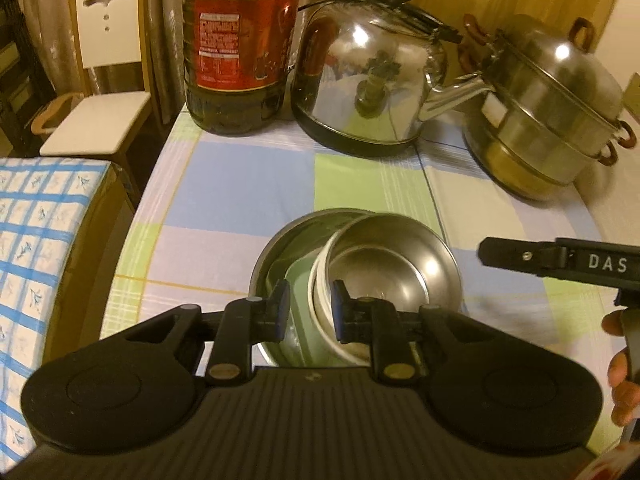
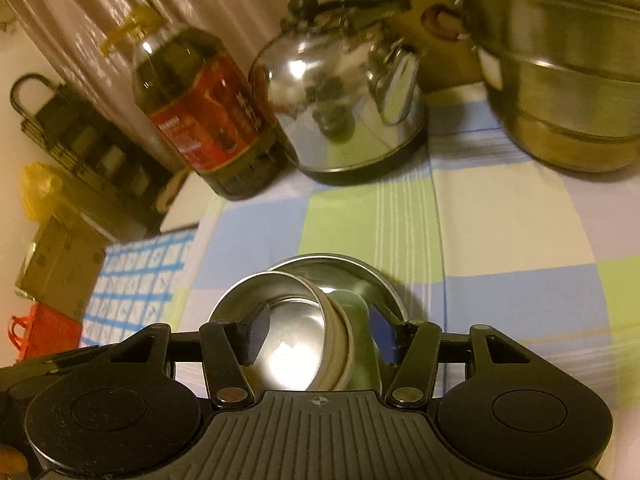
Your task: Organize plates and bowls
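A checked tablecloth (image 1: 248, 184) in blue, green and cream squares is covering the table and carrying everything else. Along its far edge, a stacked steel steamer pot (image 1: 548, 120) is sitting on the right, a shiny steel kettle (image 1: 368, 80) is sitting in the middle with its spout pointing toward the pot, and a big oil bottle (image 1: 240, 48) with a red label is standing upright on the left. A white-seated chair (image 1: 104, 80) is standing beyond the table's left side.

Near the front edge, a wide steel bowl (image 1: 280, 240) is resting on the cloth with its mouth facing up. A smaller steel bowl (image 1: 396, 264) is sitting inside it, tipped over so that its mouth is facing up and toward the cameras, its axis leaning away from vertical; a white band (image 1: 320, 280) is ringing its outer wall.

The left gripper (image 1: 310, 308) is reaching in with its jaws narrowed around the left rim of the smaller steel bowl, one finger outside the wall and one inside; whether the pads are actually pressing it I cannot tell. The right gripper (image 2: 320, 334) is hovering just above the two bowls with its jaws spread wide, gripping nothing.
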Tool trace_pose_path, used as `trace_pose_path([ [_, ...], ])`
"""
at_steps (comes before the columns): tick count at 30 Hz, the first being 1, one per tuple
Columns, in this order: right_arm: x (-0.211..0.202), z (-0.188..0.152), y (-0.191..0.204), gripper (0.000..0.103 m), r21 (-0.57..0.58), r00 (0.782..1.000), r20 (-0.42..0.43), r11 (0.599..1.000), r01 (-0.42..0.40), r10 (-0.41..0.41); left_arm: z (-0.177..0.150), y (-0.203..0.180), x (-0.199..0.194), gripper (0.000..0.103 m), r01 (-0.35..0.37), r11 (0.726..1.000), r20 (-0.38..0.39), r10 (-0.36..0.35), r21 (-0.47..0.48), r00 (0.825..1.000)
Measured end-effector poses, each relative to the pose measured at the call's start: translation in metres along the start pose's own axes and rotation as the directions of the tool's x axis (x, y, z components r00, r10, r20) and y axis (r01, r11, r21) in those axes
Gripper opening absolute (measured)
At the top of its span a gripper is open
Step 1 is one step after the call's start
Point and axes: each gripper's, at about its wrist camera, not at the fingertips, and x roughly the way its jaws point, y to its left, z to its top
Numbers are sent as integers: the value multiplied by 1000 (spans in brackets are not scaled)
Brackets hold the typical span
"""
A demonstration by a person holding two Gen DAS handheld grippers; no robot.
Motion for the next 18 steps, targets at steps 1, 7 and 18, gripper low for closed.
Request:
trace_pose_path([
  [1, -8, -6, 1, 56, -5, 1000, 17, 1000, 10, -10, -4, -1, -6, 19, 1, 1000, 5, -1, 5, 1000],
  [7, -51, -42, 6, 56, -70, 995, 71, 995, 68, -63, -39, -21, -42, 19, 27, 999, 20, -28, 32, 999],
  [18, -122, -113, -10, 56, -90, 998, 44, 995, 41, -37, -106, -80, -90, 19, 64, 994, 7, -65, 84, 998],
])
